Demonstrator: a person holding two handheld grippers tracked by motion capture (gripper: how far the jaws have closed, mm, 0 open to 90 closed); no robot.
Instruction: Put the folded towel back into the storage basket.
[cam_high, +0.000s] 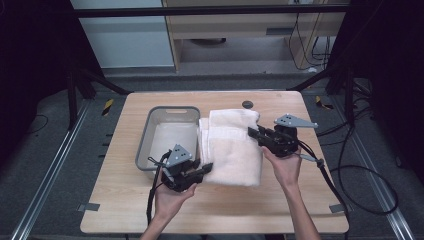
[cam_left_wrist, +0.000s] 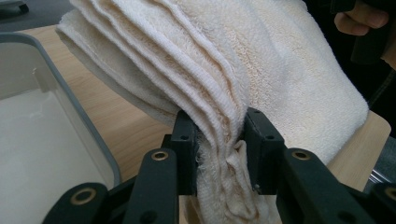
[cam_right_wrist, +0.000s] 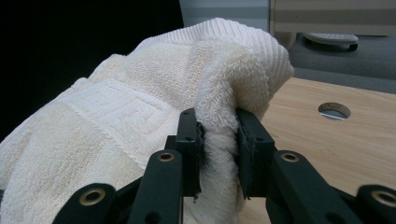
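A folded cream towel (cam_high: 231, 147) lies on the wooden table (cam_high: 280, 205), just right of a grey plastic bin (cam_high: 144, 142). My left gripper (cam_high: 205, 167) is shut on the towel's near left corner; in the left gripper view the stacked layers of the towel (cam_left_wrist: 261, 70) bunch between its fingers (cam_left_wrist: 187, 140). At the far right edge my right gripper (cam_high: 252, 131) is shut on the towel; the right gripper view has a fold of the towel (cam_right_wrist: 187, 93) pinched between its pads (cam_right_wrist: 250, 140). Both held edges look raised a little off the table.
The bin (cam_left_wrist: 56, 135) stands open and holds nothing that I can see. A round cable hole (cam_high: 247, 104) sits in the table behind the towel, also seen as a hole (cam_right_wrist: 334, 110) past the right gripper. Cables (cam_high: 360, 172) trail off the right side.
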